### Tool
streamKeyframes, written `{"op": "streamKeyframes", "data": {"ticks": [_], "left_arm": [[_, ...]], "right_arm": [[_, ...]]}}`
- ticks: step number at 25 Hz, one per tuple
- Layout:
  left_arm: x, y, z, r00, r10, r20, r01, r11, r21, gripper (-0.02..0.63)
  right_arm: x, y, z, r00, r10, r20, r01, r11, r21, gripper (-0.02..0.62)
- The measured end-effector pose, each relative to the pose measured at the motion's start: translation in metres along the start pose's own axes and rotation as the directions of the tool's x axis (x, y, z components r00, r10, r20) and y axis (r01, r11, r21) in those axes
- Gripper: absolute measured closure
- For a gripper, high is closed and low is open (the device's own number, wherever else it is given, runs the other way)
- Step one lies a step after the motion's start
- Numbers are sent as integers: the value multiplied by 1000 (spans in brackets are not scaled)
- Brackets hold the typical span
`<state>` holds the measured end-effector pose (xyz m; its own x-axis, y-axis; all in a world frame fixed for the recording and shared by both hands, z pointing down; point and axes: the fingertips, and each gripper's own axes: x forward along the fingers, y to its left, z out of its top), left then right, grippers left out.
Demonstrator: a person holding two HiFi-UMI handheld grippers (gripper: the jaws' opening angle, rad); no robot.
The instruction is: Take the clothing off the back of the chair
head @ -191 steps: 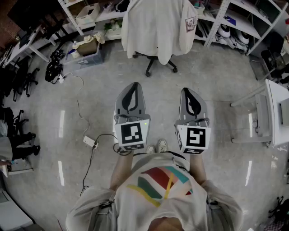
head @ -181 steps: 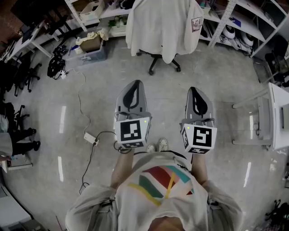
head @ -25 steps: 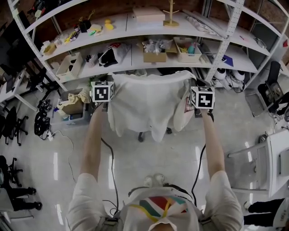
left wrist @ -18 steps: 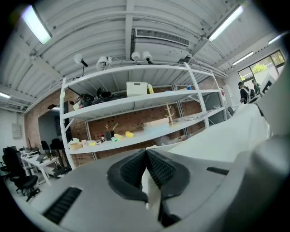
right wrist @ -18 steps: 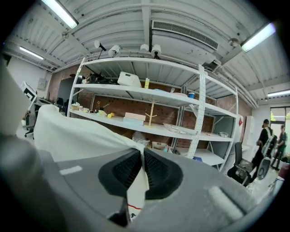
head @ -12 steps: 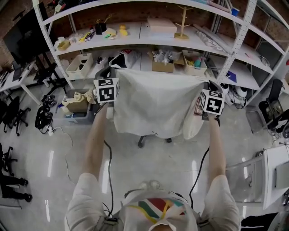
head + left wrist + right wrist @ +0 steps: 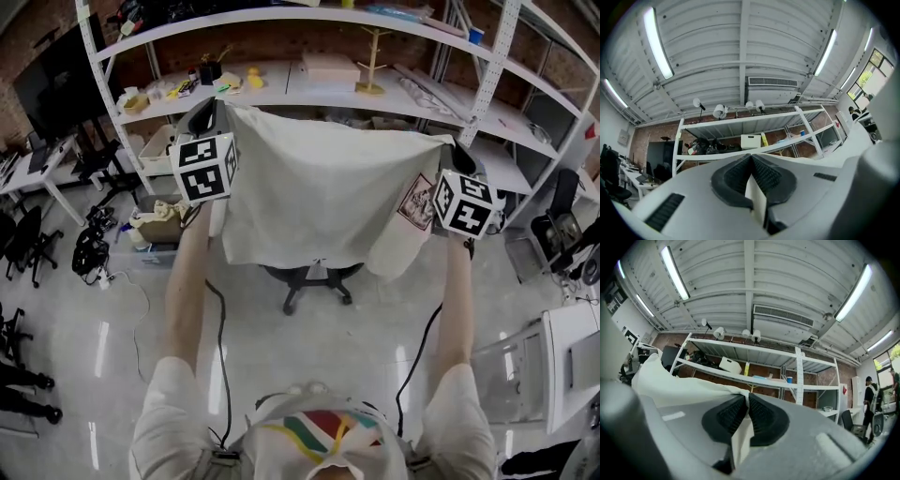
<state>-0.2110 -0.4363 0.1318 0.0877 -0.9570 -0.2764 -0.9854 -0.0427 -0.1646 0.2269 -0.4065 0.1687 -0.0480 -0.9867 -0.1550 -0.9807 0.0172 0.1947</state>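
A white garment (image 7: 323, 192) with a printed patch on one sleeve hangs spread out between my two grippers, lifted above the black office chair (image 7: 309, 277), whose base shows below its hem. My left gripper (image 7: 214, 111) is shut on the garment's upper left shoulder; white cloth (image 7: 757, 199) sits pinched between its dark pads. My right gripper (image 7: 457, 155) is shut on the upper right shoulder, with cloth (image 7: 740, 437) squeezed between its pads and trailing off to the left. Both grippers point slightly upward toward the shelves and ceiling.
White metal shelving (image 7: 309, 84) with boxes and small items runs behind the chair. A cardboard box and bins (image 7: 155, 225) sit on the floor at left, near office chairs (image 7: 23, 234). A white table (image 7: 572, 347) stands at right. Cables (image 7: 220, 328) trail across the floor.
Both grippers have risen with the garment, lifting it up off the chair back. The chair's base now shows beneath the hanging cloth.
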Motion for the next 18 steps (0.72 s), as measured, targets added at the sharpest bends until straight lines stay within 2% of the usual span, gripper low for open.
{"op": "streamKeyframes", "data": {"ticks": [6,13,18], "left_arm": [[-24,3,68,993,11,114,-12,1000,7,591],[-63,12,137,971,25,237,-28,1000,9,591],[-97,8,174,947,22,321,-29,999,17,591]], "right_arm": [[-37,-8,81,985,-8,171,18,998,-57,581],[-89,3,161,939,31,343,8,994,-112,581],[-124,11,196,907,57,417,-5,992,-124,581]]}}
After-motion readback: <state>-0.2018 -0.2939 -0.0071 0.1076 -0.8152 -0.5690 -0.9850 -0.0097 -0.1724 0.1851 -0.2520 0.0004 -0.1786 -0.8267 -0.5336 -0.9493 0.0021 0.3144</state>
